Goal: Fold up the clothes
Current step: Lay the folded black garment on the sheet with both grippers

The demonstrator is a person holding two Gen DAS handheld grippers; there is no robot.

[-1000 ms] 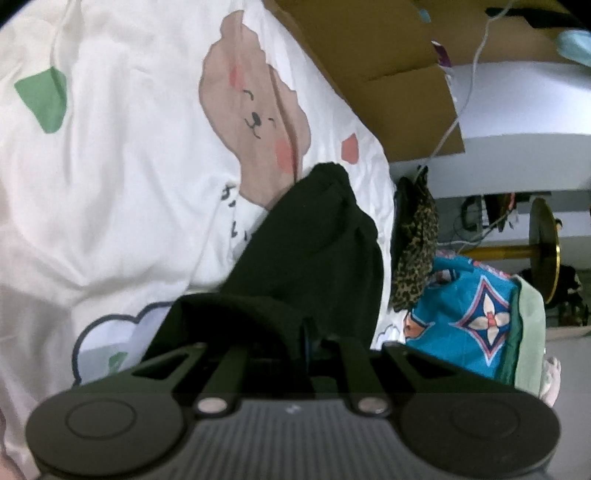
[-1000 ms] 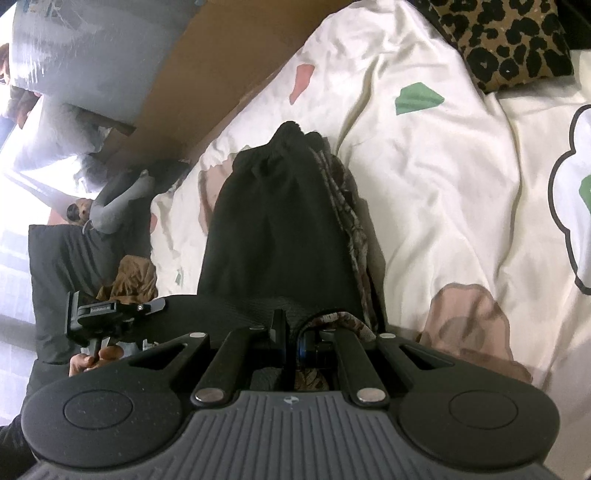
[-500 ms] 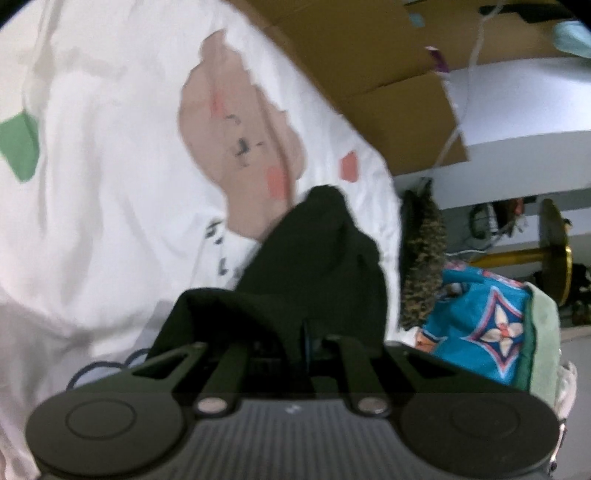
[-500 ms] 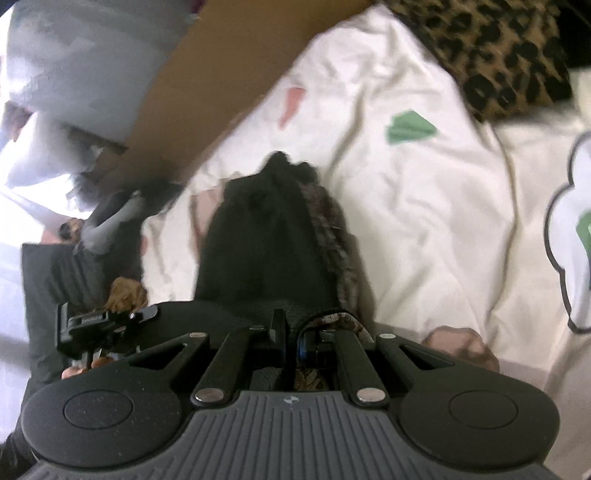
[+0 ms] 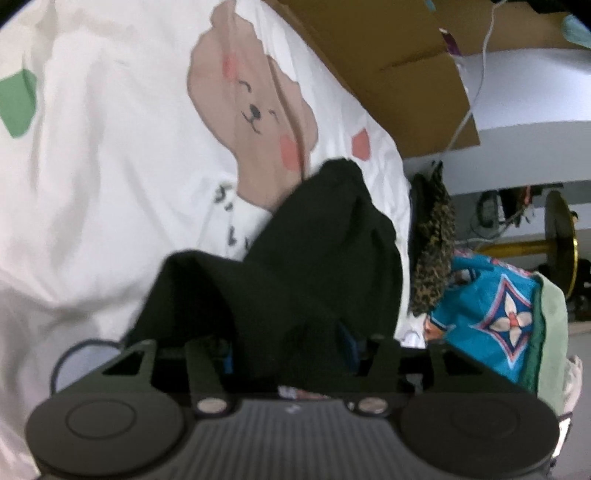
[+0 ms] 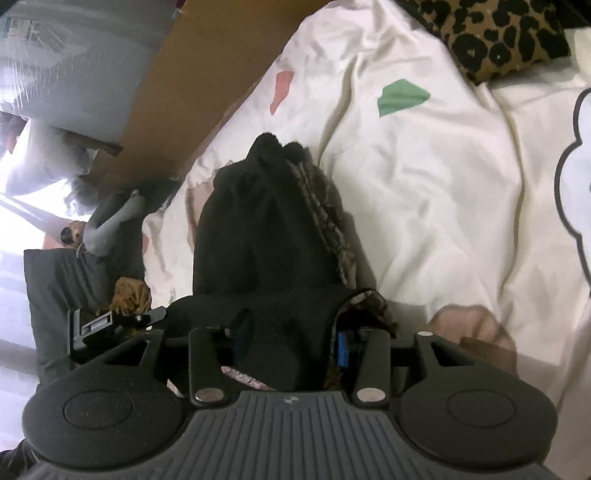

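In your left wrist view, your left claw (image 5: 288, 354) is opening, its two fingers standing apart with a fold of the black garment (image 5: 314, 251) lying between them; the pads no longer press the cloth, so the grip is released. The black garment is bunched into a long heap that runs up and away from the claw across the white bed cover (image 5: 92, 166), its far end resting against the printed bear (image 5: 255, 110). To the right of the garment a leopard-print cloth (image 5: 432, 236) hangs at the bed's edge, with a teal patterned fabric (image 5: 495, 314) just beside it, and brown cardboard (image 5: 388, 66) borders the bed at the top. In your right wrist view, your right claw (image 6: 291, 347) is opening as well, fingers spread, and the black garment (image 6: 262, 229) passes loosely between them, so this grip is also let go. The garment lies on the white bed cover (image 6: 443, 184), with a grey patterned lining (image 6: 328, 218) showing along its right edge. A leopard-print pillow (image 6: 491, 33) sits at the top right, cardboard (image 6: 207, 81) stands along the bed's left side, and a black clamp-like mount (image 6: 110, 325) shows at the left, near the claw
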